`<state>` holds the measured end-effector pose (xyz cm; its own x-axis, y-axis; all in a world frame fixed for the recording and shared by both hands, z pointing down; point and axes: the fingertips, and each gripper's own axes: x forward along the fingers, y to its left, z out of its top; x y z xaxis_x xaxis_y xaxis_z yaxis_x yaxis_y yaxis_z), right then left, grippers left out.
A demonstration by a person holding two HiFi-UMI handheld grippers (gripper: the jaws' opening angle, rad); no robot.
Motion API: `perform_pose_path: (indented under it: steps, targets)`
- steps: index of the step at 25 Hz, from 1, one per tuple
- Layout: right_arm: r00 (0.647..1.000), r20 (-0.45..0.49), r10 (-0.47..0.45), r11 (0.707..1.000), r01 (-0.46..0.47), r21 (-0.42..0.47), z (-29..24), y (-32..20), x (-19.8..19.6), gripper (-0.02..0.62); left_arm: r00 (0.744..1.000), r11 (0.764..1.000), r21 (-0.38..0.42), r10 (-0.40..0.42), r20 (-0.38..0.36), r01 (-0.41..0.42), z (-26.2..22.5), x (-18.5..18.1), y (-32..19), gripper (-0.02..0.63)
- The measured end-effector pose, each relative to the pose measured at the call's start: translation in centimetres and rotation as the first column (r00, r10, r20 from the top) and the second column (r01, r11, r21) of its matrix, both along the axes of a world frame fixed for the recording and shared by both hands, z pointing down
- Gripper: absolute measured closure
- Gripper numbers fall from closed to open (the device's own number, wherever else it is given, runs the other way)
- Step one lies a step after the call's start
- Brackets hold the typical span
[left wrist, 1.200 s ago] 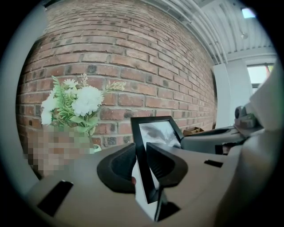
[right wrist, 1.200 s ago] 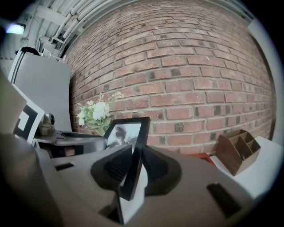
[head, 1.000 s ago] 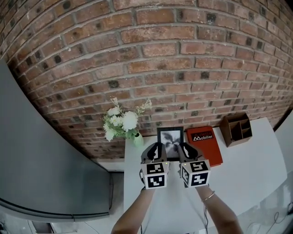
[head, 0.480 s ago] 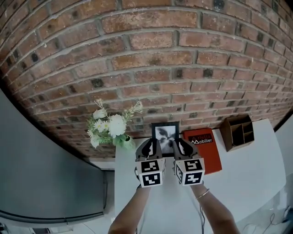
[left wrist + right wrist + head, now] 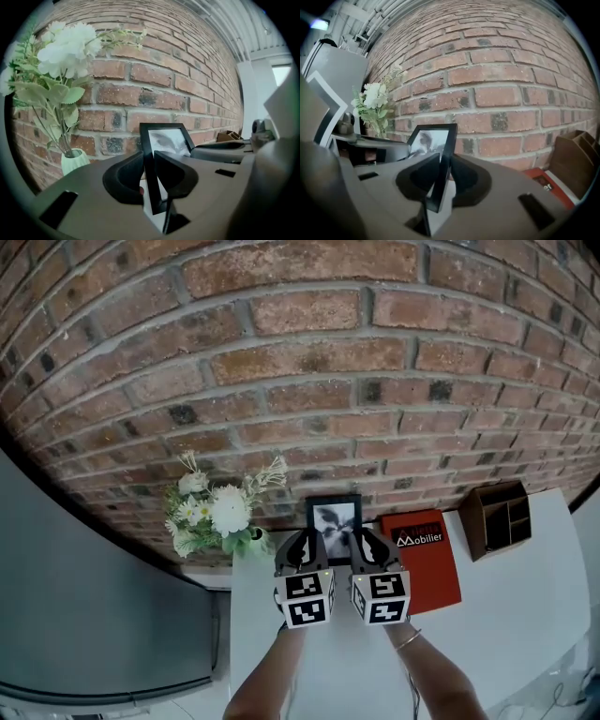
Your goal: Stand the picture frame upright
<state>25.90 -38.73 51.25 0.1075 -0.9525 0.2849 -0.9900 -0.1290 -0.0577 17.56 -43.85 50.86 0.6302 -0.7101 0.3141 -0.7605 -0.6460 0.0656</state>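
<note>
A black picture frame (image 5: pixel 335 518) with a grey photo stands upright in front of the brick wall, held from both sides. My left gripper (image 5: pixel 302 544) is shut on its left edge, and my right gripper (image 5: pixel 362 542) is shut on its right edge. In the left gripper view the frame's edge (image 5: pixel 165 140) passes between the two dark jaws of the left gripper (image 5: pixel 149 174). The right gripper view shows the other edge (image 5: pixel 432 139) pinched in the right gripper (image 5: pixel 444 171). The frame's bottom is hidden behind the jaws, so I cannot tell whether it touches the white table (image 5: pixel 511 615).
A pale green vase of white flowers (image 5: pixel 220 517) stands just left of the frame. A red book (image 5: pixel 424 559) lies flat to the right, with a brown wooden organizer (image 5: pixel 497 518) beyond it. The brick wall (image 5: pixel 300 362) rises close behind. A grey panel (image 5: pixel 75 596) borders the left.
Both grippers have carried the frame together toward the brick wall and lower toward the table. Their hold on it looks the same.
</note>
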Motion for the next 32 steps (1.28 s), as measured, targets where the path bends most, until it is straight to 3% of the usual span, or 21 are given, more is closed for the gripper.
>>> perform_pose_path:
  steps: [18, 32]
  targets:
    - [1.000, 0.024, -0.001, 0.998, 0.003, -0.057, 3.8, -2.1, 1.1, 0.518, 1.000, 0.997, -0.080, -0.005, 0.027, 0.008, 3.8, 0.8, -1.9, 0.549]
    - [0.999, 0.052, 0.001, 0.997, 0.003, -0.079, 4.6, -2.1, 1.4, 0.518, 0.999, 0.997, -0.072, 0.002, 0.044, 0.001, 4.3, 0.9, -1.7, 0.549]
